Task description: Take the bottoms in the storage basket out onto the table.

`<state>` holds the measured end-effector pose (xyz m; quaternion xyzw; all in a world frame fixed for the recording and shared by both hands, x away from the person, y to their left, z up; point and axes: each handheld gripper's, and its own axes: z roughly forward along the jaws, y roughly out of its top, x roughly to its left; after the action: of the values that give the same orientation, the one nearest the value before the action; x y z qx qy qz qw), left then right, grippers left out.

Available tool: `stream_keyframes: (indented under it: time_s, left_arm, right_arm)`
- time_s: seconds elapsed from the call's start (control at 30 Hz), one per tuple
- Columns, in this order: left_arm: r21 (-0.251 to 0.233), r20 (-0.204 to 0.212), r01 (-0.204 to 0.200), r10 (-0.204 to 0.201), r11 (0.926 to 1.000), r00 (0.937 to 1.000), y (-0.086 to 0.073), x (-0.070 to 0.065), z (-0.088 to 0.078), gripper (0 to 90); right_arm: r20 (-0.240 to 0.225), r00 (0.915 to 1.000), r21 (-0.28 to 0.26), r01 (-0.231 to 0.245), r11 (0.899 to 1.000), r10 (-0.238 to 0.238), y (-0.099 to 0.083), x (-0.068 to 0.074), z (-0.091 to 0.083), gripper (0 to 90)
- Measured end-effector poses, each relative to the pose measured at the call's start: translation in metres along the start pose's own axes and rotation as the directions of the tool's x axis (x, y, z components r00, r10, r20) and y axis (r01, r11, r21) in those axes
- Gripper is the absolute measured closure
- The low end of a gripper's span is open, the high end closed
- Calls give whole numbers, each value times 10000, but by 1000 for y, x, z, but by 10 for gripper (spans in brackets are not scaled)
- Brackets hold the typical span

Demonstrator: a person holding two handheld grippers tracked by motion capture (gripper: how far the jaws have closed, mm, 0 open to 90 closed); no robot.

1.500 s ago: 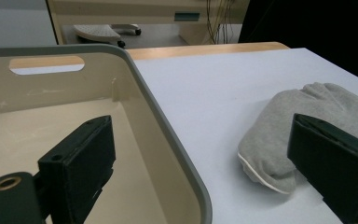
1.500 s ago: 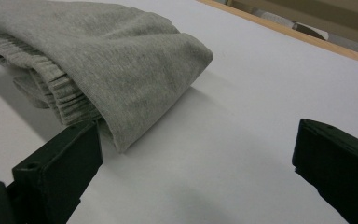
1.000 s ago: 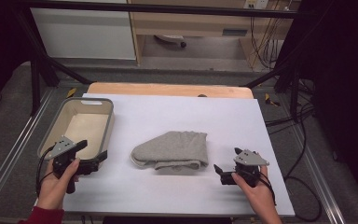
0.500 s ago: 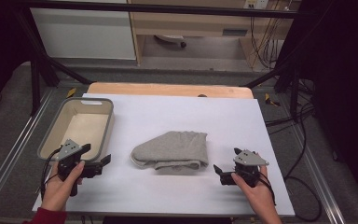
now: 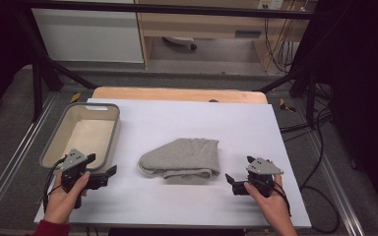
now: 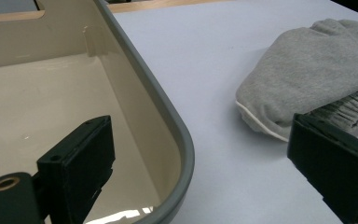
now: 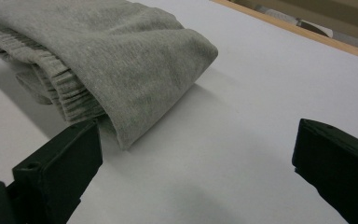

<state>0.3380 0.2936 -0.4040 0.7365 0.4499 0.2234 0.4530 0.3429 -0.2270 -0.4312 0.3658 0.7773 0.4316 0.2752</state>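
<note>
A folded grey knit garment (image 5: 182,158) lies in the middle of the white table (image 5: 192,118). My left gripper (image 5: 102,164) is open at the near right corner of the beige bin (image 5: 81,135), to the left of the garment. In the left gripper view its jaws stand wide apart, one over the bin's inside, the other in front of the garment (image 6: 307,74). My right gripper (image 5: 239,168) is open just right of the garment. In the right gripper view the garment's ribbed hem (image 7: 60,93) lies by the left jaw, not clamped.
The bin has a grey rim (image 6: 168,116) and nothing shows inside it. A wooden strip (image 5: 177,93) borders the table's far edge. Metal frame rails (image 5: 10,162) run along both sides, and cables (image 5: 315,162) hang at the right.
My left gripper has shifted a little to the right and nearer the table's front edge, along the bin's corner. The right gripper and the garment have stayed put.
</note>
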Motion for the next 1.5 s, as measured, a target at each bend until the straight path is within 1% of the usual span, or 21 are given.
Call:
stream_keyframes:
  time_s: [0.17,0.23,0.33,0.53,0.63,0.87,1.1,1.27,1.43,1.5]
  left_arm:
    - [-100,-88,159,-160,9998,9998,-4,5,-4,74]
    - [-149,-87,158,-159,9998,9998,-5,7,-5,76]
    - [-186,-28,127,-127,9997,9999,-6,7,-5,75]
    - [-181,117,-60,62,9998,9999,-7,6,-2,75]
    - [-193,169,-67,70,9998,9998,-8,6,-1,76]
    - [-76,238,-152,154,9999,9996,-9,4,1,76]
    - [-25,91,-420,420,9991,9991,-9,2,4,74]
    - [-74,-23,-494,494,9987,9988,-10,3,7,74]
    - [-125,6,-460,460,9989,9989,-10,4,8,73]
    - [-163,72,-348,349,9993,9994,-10,4,9,74]
  right_arm:
    - [-21,10000,11,10,10000,-10,0,0,0,20]
    - [-15,10000,27,13,10000,-13,0,0,0,19]
    - [-33,10000,24,19,10000,-19,0,0,1,19]
    - [-42,10000,23,25,10000,-25,0,1,1,19]
    - [-45,10000,20,27,10000,-27,0,1,1,19]
    - [-89,9999,78,66,9999,-65,0,1,1,20]
    - [-121,9999,140,80,9999,-79,0,2,2,19]
    - [-136,9999,195,102,9998,-100,-1,2,3,19]
    - [-145,9999,223,90,9997,-87,-1,2,4,19]
    - [-137,9999,245,86,9997,-82,-1,2,4,19]
